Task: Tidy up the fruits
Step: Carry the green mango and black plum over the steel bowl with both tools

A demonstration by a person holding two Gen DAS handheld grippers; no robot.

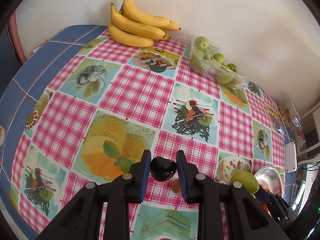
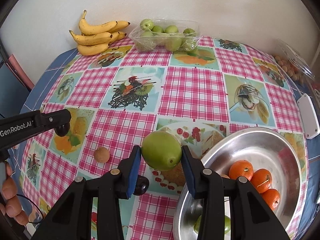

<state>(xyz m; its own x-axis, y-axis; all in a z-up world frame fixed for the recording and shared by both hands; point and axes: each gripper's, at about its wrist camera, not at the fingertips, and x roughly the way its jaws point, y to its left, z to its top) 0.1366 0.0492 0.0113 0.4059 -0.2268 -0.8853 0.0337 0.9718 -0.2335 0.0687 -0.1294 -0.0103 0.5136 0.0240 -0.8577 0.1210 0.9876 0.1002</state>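
Note:
My left gripper (image 1: 163,165) is shut on a small dark plum (image 1: 162,170), which it holds above the checked tablecloth. In the right wrist view this gripper (image 2: 63,127) comes in from the left with the same plum (image 2: 62,130). My right gripper (image 2: 161,156) is shut on a green fruit (image 2: 162,153), held above the cloth just left of a metal bowl (image 2: 260,150). Three oranges (image 2: 241,169) and a partly hidden green fruit (image 2: 227,226) lie in the bowl. A second dark plum (image 2: 142,186) and a small brown fruit (image 2: 102,154) rest on the cloth.
A bunch of bananas (image 2: 94,37) and a clear tray of green fruits (image 2: 166,37) stand by the back wall. A clear box of small brown fruits (image 2: 290,68) and a white device (image 2: 309,116) sit at the right edge. A person's hand (image 2: 10,198) is low on the left.

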